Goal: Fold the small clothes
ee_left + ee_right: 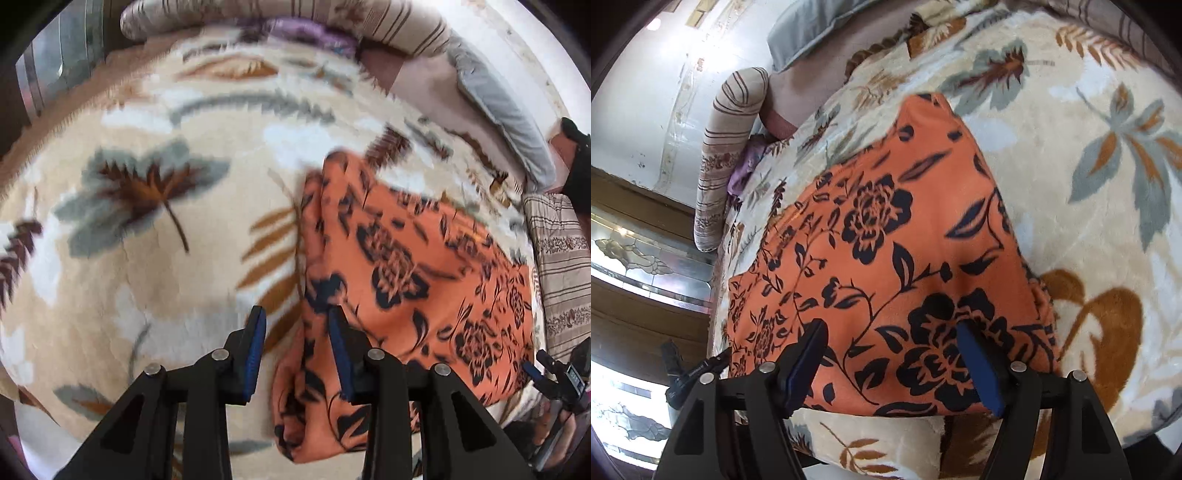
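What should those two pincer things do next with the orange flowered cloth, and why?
Probably close the left gripper on the orange garment edge. Both grippers are open and grasp nothing; the left straddles the bunched edge, while the right gripper hovers over the near hem on the blanket.

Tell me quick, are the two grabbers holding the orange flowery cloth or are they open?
Left gripper: jaws open, holding nothing, at the edge of the orange cloth.
Right gripper: jaws open wide above the cloth, holding nothing.
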`<state>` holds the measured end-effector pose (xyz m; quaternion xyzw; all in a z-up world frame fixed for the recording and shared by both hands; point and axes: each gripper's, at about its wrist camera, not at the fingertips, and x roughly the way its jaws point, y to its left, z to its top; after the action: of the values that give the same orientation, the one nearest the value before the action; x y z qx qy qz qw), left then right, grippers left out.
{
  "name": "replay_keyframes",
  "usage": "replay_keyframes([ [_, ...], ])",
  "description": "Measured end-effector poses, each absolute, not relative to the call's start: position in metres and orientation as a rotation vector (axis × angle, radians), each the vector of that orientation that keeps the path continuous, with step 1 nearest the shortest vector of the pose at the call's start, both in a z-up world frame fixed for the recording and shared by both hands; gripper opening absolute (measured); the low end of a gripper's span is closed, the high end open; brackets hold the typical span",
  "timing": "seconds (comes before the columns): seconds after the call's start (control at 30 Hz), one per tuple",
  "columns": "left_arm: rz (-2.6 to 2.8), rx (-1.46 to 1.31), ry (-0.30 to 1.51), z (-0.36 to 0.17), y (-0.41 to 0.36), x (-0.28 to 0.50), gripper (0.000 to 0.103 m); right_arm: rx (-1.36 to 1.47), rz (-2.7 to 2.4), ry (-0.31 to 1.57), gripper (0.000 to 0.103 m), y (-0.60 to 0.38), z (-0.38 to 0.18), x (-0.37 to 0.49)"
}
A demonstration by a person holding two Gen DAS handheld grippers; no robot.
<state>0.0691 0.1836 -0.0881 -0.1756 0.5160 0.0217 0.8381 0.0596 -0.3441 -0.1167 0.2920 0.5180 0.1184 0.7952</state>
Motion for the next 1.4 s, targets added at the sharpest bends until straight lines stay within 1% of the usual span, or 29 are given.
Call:
replay_keyframes([
  [0.13, 0.042, -0.347, 1.035, -0.073, 0.179, 0.066, 0.036, 0.551, 0.232, 1.122, 0.076, -0.337, -0.112, 0.064],
  [0.33, 0.042, -0.32, 1.013, -0.067, 0.168, 0.049, 0.037, 0.423, 0.195, 1.102, 0.076, -0.319, -0.103, 0.068],
  [0.4, 0.04, -0.312, 1.004, -0.063, 0.162, 0.046, 0.04, 0.381, 0.188, 1.087, 0.076, -0.313, -0.097, 0.068],
  [0.47, 0.023, -0.302, 0.996, -0.062, 0.153, 0.043, 0.053, 0.357, 0.199, 1.075, 0.076, -0.306, -0.093, 0.068],
  [0.5, 0.014, -0.288, 0.995, -0.063, 0.148, 0.044, 0.055, 0.353, 0.205, 1.075, 0.076, -0.304, -0.093, 0.068],
  [0.57, 0.043, -0.219, 1.022, -0.074, 0.139, 0.046, 0.056, 0.334, 0.197, 1.106, 0.076, -0.304, -0.102, 0.069],
  [0.63, 0.126, -0.136, 1.103, -0.097, 0.137, 0.053, 0.056, 0.312, 0.145, 1.157, 0.076, -0.308, -0.115, 0.071],
  [0.67, 0.148, -0.137, 1.135, -0.108, 0.141, 0.055, 0.059, 0.338, 0.138, 1.166, 0.076, -0.315, -0.119, 0.07],
  [0.73, 0.159, -0.222, 1.109, -0.105, 0.153, 0.05, 0.059, 0.363, 0.144, 1.143, 0.076, -0.322, -0.111, 0.068],
  [0.93, 0.081, -0.171, 1.011, -0.069, 0.134, 0.05, 0.059, 0.385, 0.226, 1.094, 0.076, -0.322, -0.086, 0.099],
  [1.03, 0.017, -0.138, 1.033, -0.072, 0.118, 0.062, 0.059, 0.451, 0.328, 1.11, 0.076, -0.317, -0.089, 0.131],
  [1.13, 0.005, -0.051, 1.091, -0.09, 0.103, 0.085, 0.059, 0.544, 0.327, 1.191, 0.076, -0.325, -0.114, 0.169],
  [1.2, 0.037, -0.01, 1.13, -0.103, 0.102, 0.102, 0.059, 0.572, 0.299, 1.194, 0.076, -0.333, -0.122, 0.184],
  [1.3, 0.044, -0.051, 1.127, -0.097, 0.116, 0.122, 0.06, 0.663, 0.24, 1.173, 0.076, -0.354, -0.127, 0.194],
  [1.4, 0.119, -0.055, 1.092, -0.086, 0.132, 0.142, 0.059, 0.59, 0.254, 1.151, 0.076, -0.346, -0.113, 0.188],
])
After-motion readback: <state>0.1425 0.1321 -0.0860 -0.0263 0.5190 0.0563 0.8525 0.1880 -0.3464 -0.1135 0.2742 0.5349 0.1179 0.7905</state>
